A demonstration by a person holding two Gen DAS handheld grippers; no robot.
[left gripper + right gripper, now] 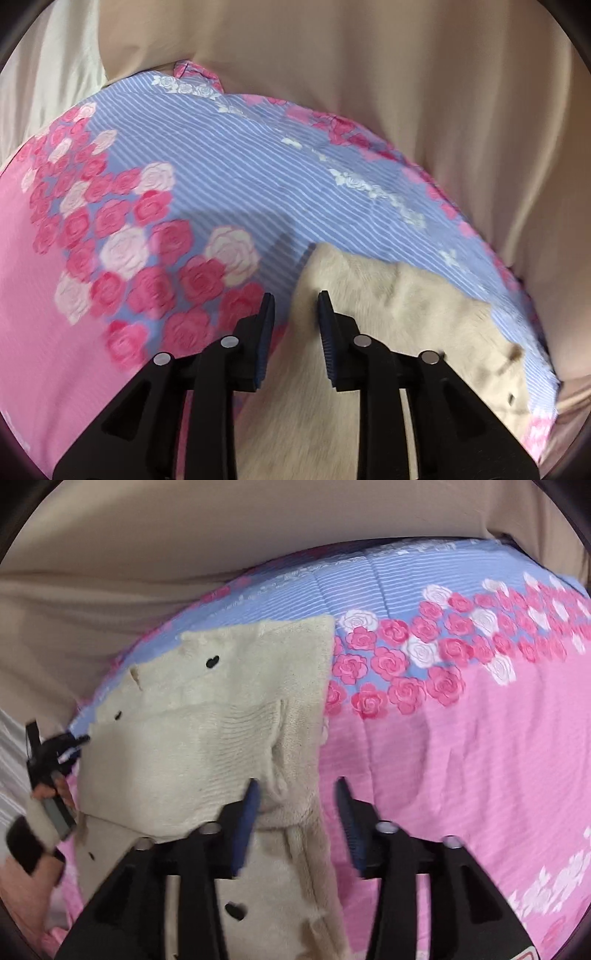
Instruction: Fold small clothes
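A small cream knit cardigan (207,738) with black heart buttons lies on a pink and blue rose-print blanket (461,738). One part is folded over its body. My right gripper (295,797) is open, its jaws straddling the cardigan's right edge, with nothing held. My left gripper (295,306) is open over the cardigan's left edge (369,314), its right finger above the knit and its left finger above the blanket (184,184). The left gripper also shows in the right wrist view (55,753), at the cardigan's far left side.
Beige sheet fabric (406,74) lies bunched beyond the blanket in both views. A person's hand and dark wrist strap (26,845) show at the lower left of the right wrist view.
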